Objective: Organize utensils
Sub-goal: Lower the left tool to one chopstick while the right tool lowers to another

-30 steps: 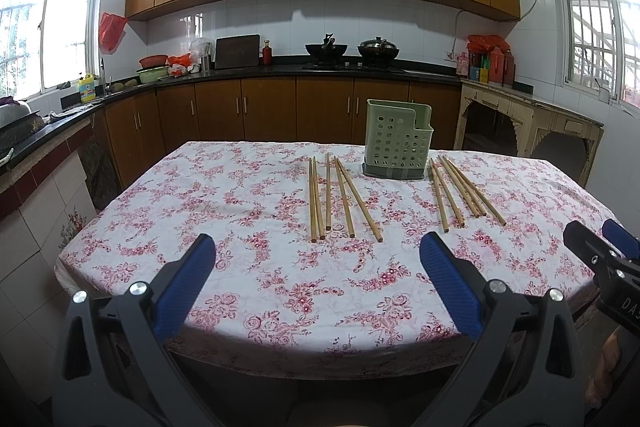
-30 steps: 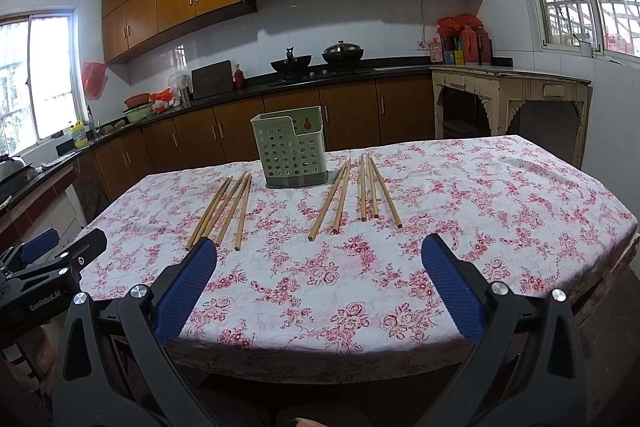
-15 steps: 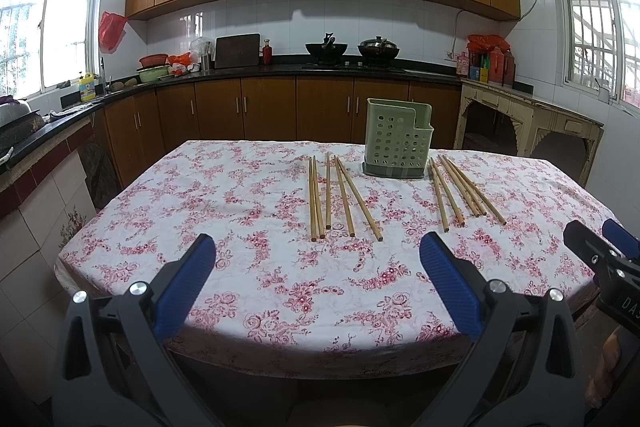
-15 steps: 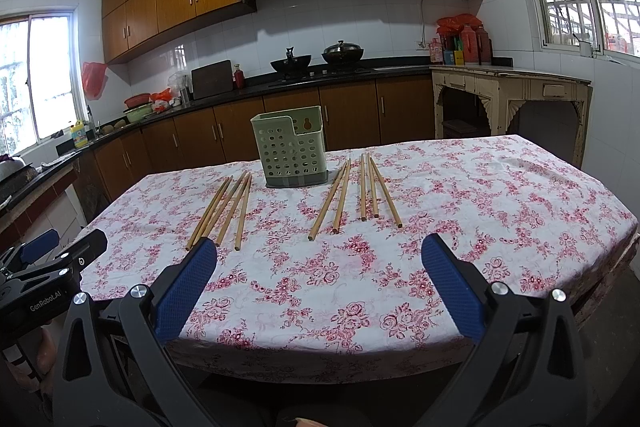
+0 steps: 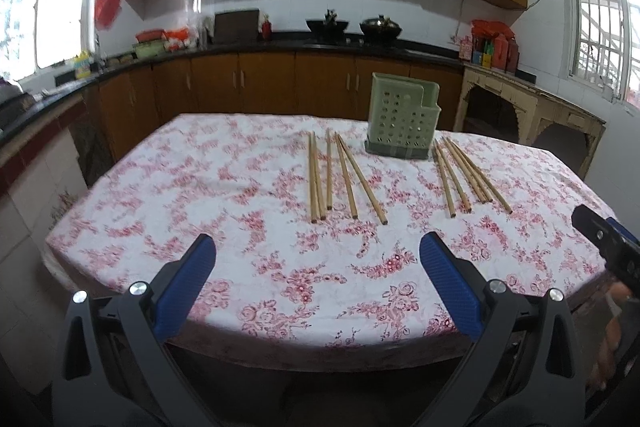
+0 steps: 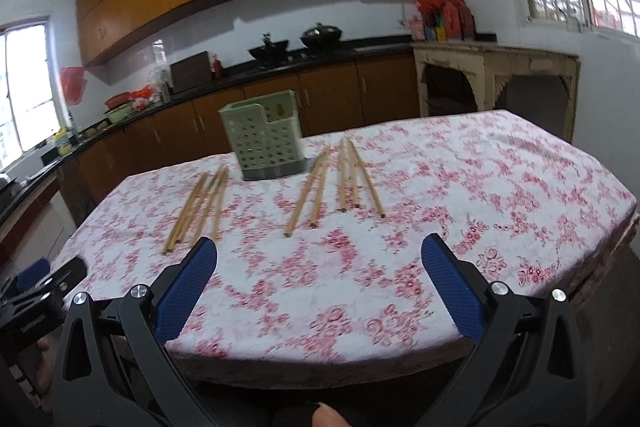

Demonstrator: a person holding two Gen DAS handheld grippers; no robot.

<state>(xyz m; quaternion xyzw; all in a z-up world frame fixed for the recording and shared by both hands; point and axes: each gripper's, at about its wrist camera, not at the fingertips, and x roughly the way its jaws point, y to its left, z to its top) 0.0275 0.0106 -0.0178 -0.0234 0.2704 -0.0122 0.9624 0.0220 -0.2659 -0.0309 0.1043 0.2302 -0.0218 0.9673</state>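
A pale green perforated utensil holder [image 5: 402,125] stands upright at the far middle of the table; it also shows in the right wrist view [image 6: 269,142]. Several wooden chopsticks lie flat in two groups, one left of the holder [image 5: 336,175] [image 6: 200,205] and one right of it [image 5: 466,177] [image 6: 340,179]. My left gripper [image 5: 318,287] is open and empty over the table's near edge. My right gripper [image 6: 320,287] is open and empty, also at the near edge, well short of the chopsticks.
The table carries a white cloth with red flowers [image 5: 224,187]. Kitchen counters and brown cabinets [image 5: 240,83] run behind and to the left. A cream side table [image 5: 532,107] stands at the right. The other gripper shows at each view's edge [image 5: 608,243] [image 6: 36,291].
Both grippers have moved forward and up toward the table, the right view tilting and blurring. The chopsticks and holder have not moved. Both jaws stay open.
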